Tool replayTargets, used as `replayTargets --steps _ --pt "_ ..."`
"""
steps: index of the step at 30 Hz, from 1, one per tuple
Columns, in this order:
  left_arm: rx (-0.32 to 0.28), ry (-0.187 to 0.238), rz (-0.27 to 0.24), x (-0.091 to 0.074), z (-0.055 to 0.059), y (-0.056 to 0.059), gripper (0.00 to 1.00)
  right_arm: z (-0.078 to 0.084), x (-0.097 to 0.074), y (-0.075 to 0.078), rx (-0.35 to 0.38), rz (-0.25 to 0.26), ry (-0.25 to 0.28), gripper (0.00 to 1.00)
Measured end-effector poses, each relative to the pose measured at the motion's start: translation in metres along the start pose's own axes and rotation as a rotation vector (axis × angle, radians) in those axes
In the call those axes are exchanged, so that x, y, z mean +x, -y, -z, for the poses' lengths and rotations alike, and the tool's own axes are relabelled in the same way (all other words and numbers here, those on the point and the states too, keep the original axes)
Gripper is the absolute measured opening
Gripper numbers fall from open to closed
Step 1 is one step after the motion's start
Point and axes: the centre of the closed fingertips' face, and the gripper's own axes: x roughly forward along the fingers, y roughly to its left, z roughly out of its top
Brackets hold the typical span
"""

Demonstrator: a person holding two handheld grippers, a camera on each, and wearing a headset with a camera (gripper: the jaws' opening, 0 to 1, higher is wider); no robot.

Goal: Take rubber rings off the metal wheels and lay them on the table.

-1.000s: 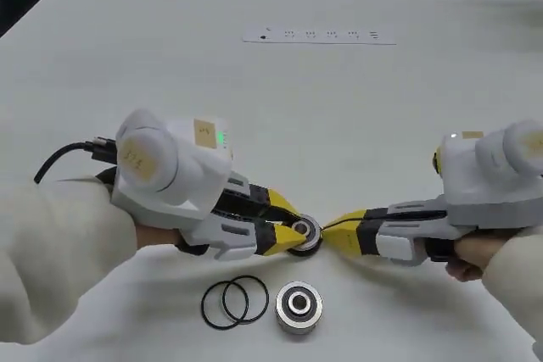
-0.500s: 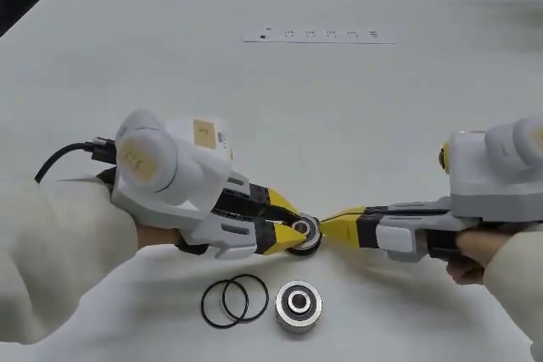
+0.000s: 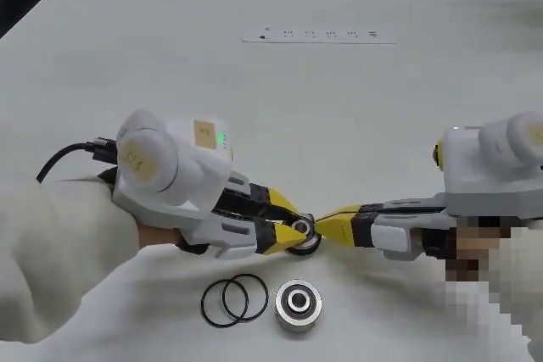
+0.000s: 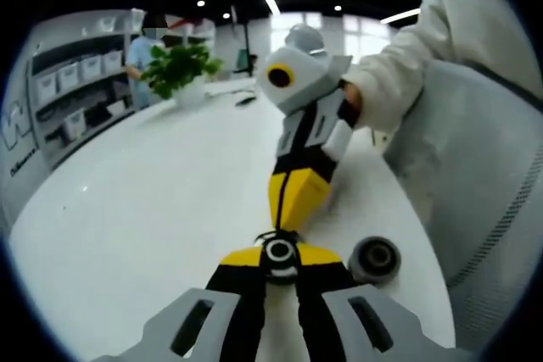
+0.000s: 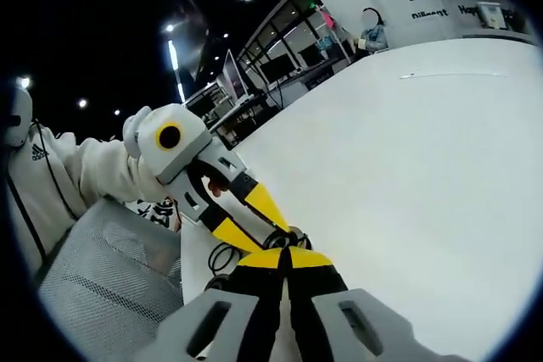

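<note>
Left tongs: clamped on the metal wheel, near the loose rubber rings.
Right tongs: jaws pinched together at its rim; whether they grip anything, I cannot tell.
Doing it well: I'd steady the wheel and peel outward slowly.

We list two black rubber rings: thin loops lying flat on the white table, overlapping each other. Just right of them lies a loose metal wheel, silver, flat, hub facing up. Just beyond it, a gripped metal wheel sits between the left gripper's jaws, dark at its rim.
</note>
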Motion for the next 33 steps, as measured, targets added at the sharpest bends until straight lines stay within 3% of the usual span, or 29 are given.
replayTargets --steps 17,33 --pt "0.006 0.0 -0.004 0.0002 0.0 0.0004 0.13 -0.0062 0.0006 -0.0064 -0.03 -0.03 0.02 0.0" --pt "0.013 -0.021 -0.019 -0.0021 -0.0023 0.0015 0.16 -0.0072 0.0 -0.0019 -0.051 -0.006 0.006 0.0"
